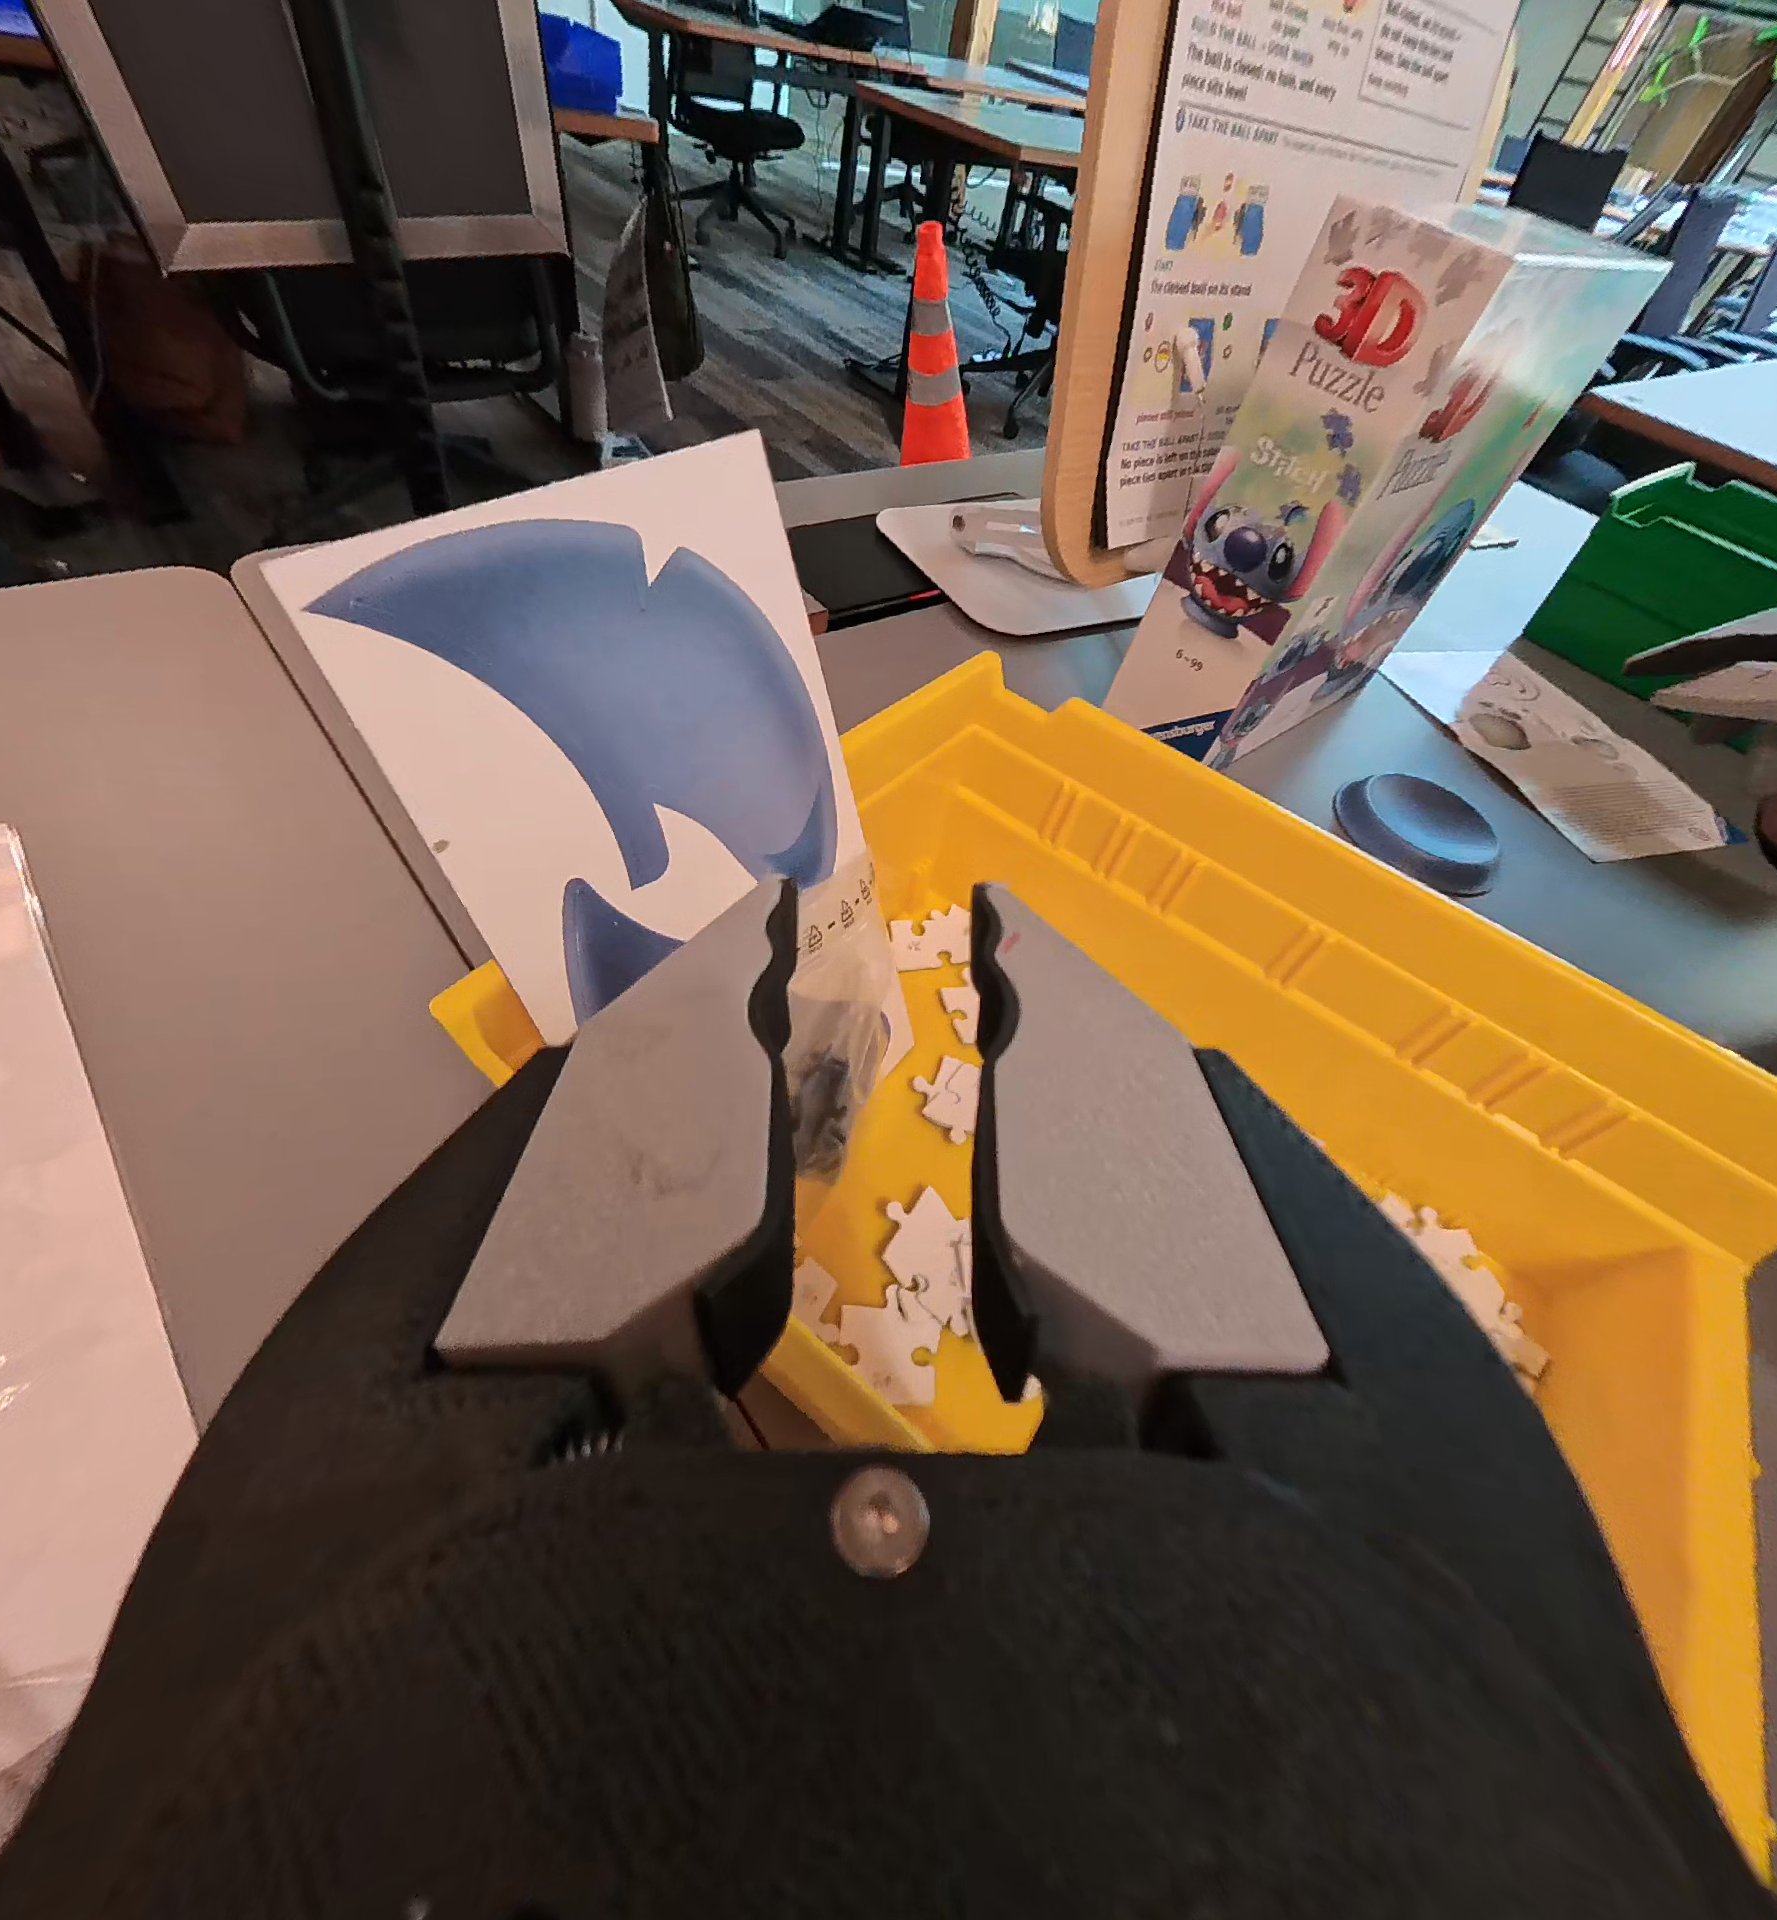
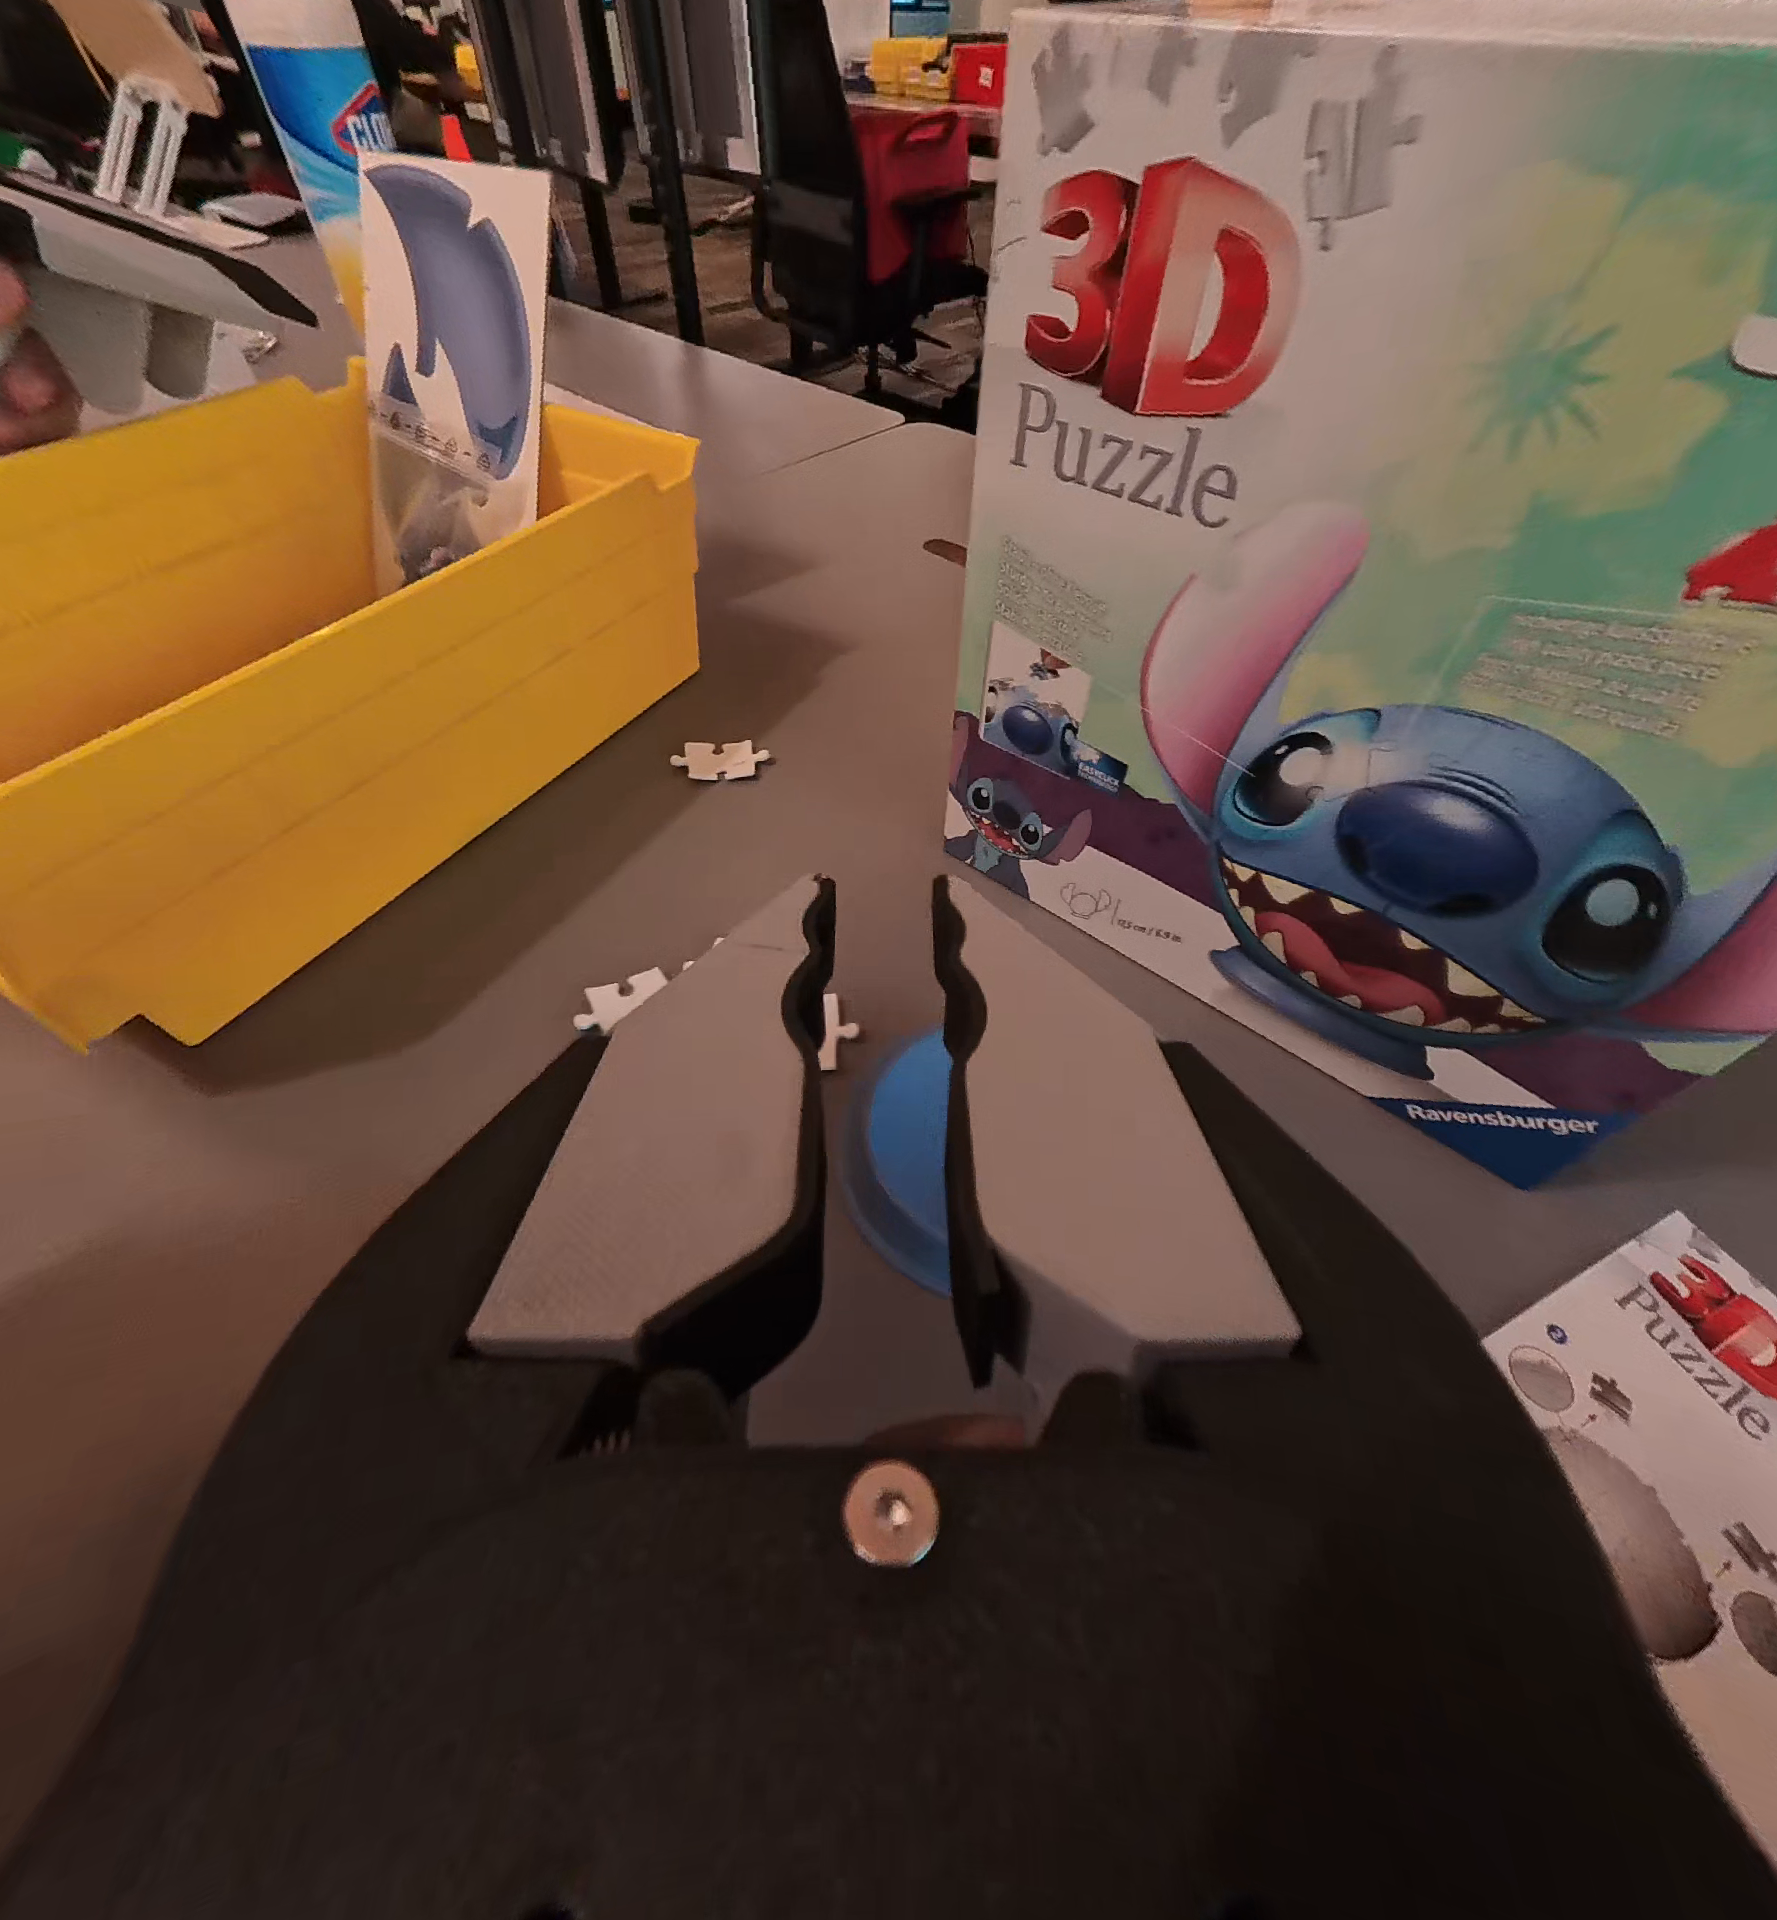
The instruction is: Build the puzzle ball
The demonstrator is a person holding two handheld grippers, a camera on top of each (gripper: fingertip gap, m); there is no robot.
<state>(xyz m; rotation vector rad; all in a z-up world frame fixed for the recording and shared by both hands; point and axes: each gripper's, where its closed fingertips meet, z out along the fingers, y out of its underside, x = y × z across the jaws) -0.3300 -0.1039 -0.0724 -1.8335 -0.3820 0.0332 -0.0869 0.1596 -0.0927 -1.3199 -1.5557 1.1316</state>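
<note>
hovering over the yellow bin [image 1: 1279, 935], the left gripper [image 1: 884, 914] has its fingers apart and empty; white pieces [image 1: 925, 1257] lie face down on the bin floor right below and ahead of it, so the left is nearer for a pick. right gripper [image 2: 879, 894] is also apart and empty, low over the bench [image 2: 240, 1195], with the blue stand [image 2: 899, 1164] between its fingers and loose pieces [image 2: 720, 761] just ahead. no ball started yet.

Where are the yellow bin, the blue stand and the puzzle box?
yellow bin [image 2: 323, 748], right wrist view, its outer side wall.
blue stand [image 2: 899, 1153], right wrist view, its domed top.
puzzle box [image 2: 1486, 416], right wrist view, its front face.
</note>
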